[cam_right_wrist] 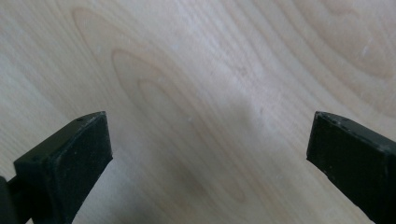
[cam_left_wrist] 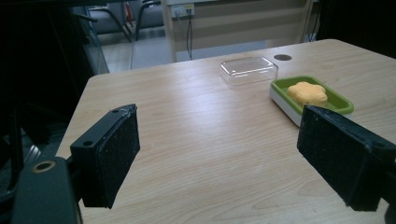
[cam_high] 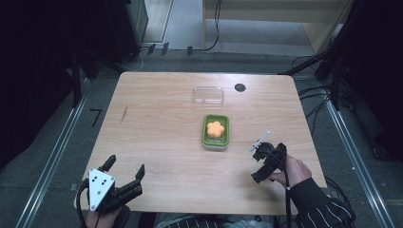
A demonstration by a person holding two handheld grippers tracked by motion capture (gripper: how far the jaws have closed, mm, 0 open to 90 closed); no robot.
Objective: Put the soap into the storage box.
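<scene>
Nearest the person, the left gripper (cam_high: 124,179) hovers at the near left corner of the table (cam_high: 157,142), its jaws spread wide with nothing between them. In the left gripper view it looks across the wood toward the middle of the table. On the other side, the right gripper (cam_high: 259,164) sits low over the near right part of the table, tipped downward. The right gripper view shows its jaws parted just as wide over bare wood grain — empty as well.

A little farther in, right of centre, stands the green tray (cam_high: 207,136) with an orange flower-shaped piece (cam_high: 215,129) lying in it; it looks like a soap or sponge in its dish. The right gripper is near it, the left well apart. Beyond the tray, apart from it toward the far edge, a clear plastic lid (cam_high: 208,94) rests on the table, and just right of that is a small dark round hole (cam_high: 240,87) in the tabletop.

The work seems to be only beginning, probably putting the lid on the tray. To do it well, I'd judge the closer right gripper should go past the tray, take the lid by its short edges without squeezing hard — thin plastic flexes and slips — and lower it level. The left could steady the tray by its rim, clear of the orange piece.
</scene>
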